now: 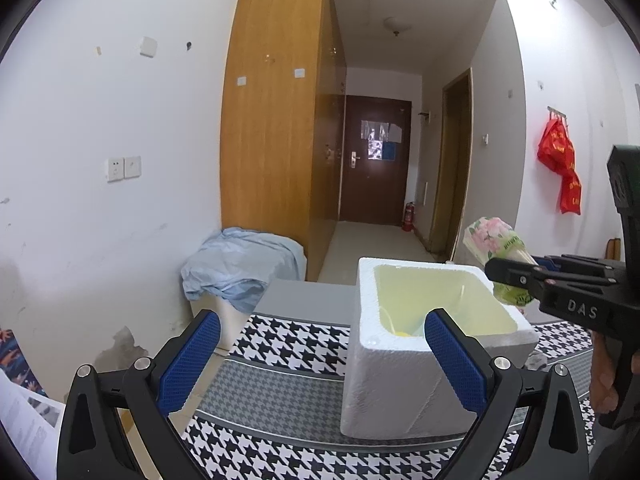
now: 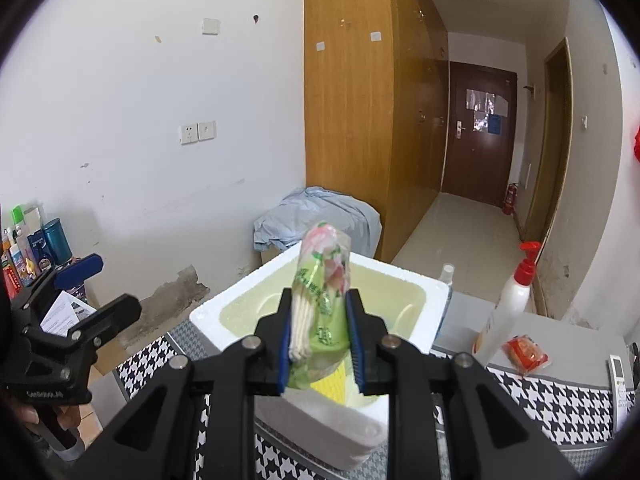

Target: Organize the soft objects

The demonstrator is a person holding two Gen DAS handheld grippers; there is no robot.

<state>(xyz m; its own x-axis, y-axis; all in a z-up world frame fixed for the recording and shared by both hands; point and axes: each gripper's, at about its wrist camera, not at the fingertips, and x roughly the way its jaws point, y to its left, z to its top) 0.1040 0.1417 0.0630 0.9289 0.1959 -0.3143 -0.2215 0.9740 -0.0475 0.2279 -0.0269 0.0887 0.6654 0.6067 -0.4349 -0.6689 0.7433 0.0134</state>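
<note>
A white foam box (image 1: 400,380) with a yellowish inside stands open-topped on the houndstooth cloth (image 1: 288,344). My right gripper (image 2: 318,320) is shut on a green and pink floral tissue pack (image 2: 322,280), holding it upright over the foam box (image 2: 224,308). A yellow item (image 2: 330,386) lies inside the box. In the left wrist view the right gripper (image 1: 500,270) comes in from the right with the pack (image 1: 494,236) above the box's far right corner. My left gripper (image 1: 324,360) is open and holds nothing, its right pad (image 1: 456,360) in front of the box. The left gripper (image 2: 98,290) also shows left of the box.
A white pump bottle with a red top (image 2: 508,308), a red packet (image 2: 526,354), a remote (image 2: 620,376) and a small clear bottle (image 2: 446,274) sit right of the box. A bin draped in blue cloth (image 2: 320,216) stands behind. Bottles (image 2: 32,244) crowd a shelf at far left.
</note>
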